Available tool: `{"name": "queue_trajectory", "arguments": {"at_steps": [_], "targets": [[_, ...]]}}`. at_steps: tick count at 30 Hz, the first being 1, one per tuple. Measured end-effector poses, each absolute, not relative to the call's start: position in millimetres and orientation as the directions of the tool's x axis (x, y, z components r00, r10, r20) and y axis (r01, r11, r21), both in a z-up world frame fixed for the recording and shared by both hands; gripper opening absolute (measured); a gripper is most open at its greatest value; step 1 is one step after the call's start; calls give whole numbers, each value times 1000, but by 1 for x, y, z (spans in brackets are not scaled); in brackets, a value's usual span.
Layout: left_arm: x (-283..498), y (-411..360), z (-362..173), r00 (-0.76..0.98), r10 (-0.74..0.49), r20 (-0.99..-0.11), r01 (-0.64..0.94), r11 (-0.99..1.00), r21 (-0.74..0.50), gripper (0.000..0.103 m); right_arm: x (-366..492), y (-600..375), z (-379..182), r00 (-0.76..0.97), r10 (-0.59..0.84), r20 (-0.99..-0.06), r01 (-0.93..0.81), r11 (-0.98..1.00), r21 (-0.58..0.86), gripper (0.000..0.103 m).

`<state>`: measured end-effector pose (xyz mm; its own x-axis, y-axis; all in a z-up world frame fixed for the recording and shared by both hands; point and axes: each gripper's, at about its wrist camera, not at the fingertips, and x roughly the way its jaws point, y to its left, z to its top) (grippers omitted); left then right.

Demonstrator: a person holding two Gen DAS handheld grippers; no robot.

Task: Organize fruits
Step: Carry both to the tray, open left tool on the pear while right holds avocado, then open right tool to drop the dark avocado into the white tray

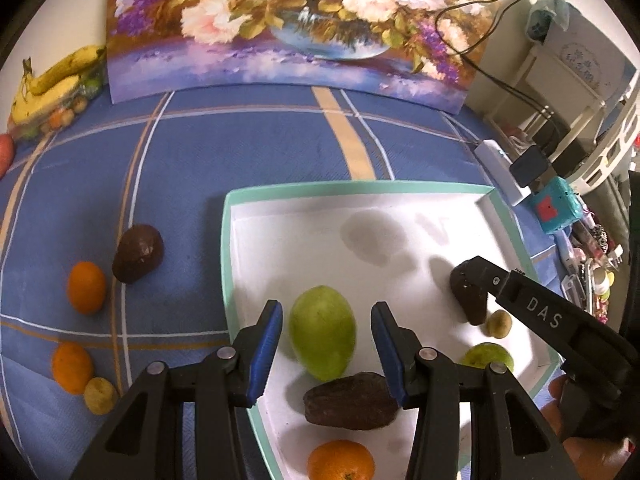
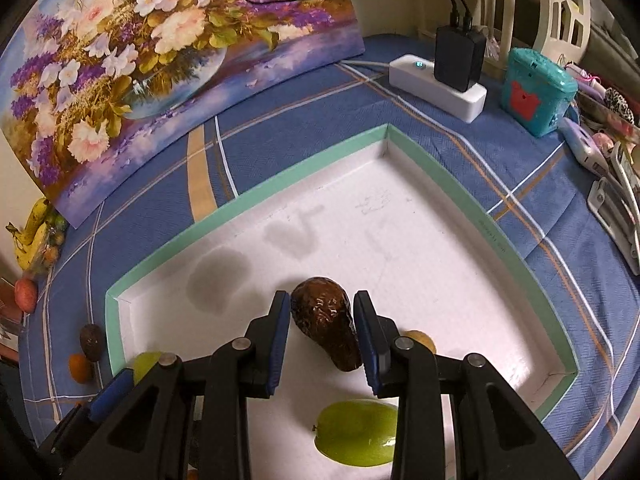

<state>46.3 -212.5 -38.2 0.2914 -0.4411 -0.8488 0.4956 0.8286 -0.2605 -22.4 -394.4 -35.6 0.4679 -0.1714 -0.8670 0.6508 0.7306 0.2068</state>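
Both tools (image 1: 326, 346) (image 2: 322, 334) apart over white tray (image 2: 460, 216); blue plaid cloth (image 1: 240, 148), floral painting (image 1: 280, 20) behind.

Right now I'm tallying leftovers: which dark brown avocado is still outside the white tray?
The dark brown avocado on the blue cloth, beside an orange; the other two lie inside the green-rimmed white tray.

A lived-in home room: a worktop under a blue plaid tablecloth (image 2: 280, 128), a flower painting (image 2: 152, 52) leaning behind it, a charger on a white power strip (image 2: 436, 88), bananas (image 1: 52, 76), and household clutter along the edge.
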Motion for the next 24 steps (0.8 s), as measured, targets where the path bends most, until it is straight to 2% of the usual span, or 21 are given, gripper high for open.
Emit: {"name": "queue_trajectory", "arguments": {"at_steps": [8,24], "targets": [[45,-201,-5,335,-444,-831,494,834,-246,50,-31,-392,-6,481,-205,-852,651,734,191,34],[60,-130,2,373,-340,-863,293,926,-238,50,-38,-362,18,457,-201,-866,610,780,141,34]]}}
